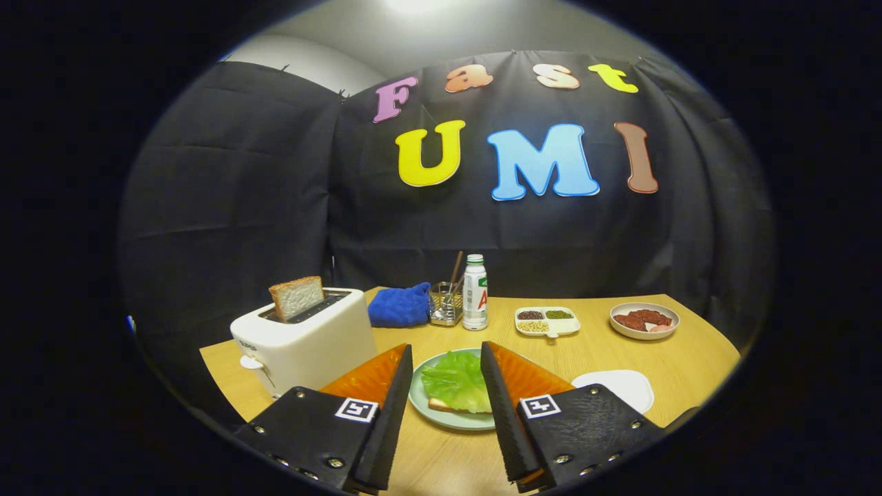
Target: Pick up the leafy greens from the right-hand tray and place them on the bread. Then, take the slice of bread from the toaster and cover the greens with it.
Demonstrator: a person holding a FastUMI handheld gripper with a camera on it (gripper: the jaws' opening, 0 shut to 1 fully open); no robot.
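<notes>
bread (441, 406): you see just a corner beneath the lettuce (457, 380)
plate (451, 417): both sides hidden behind your gripper (446, 372), fingers apart

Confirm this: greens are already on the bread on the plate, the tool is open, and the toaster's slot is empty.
Not quite. The gripper view shows a bread slice standing in the toaster, so the slot is not empty. The rest holds: the leafy greens lie on the bread on the plate, and the tool is open, fingers either side of them.
</notes>
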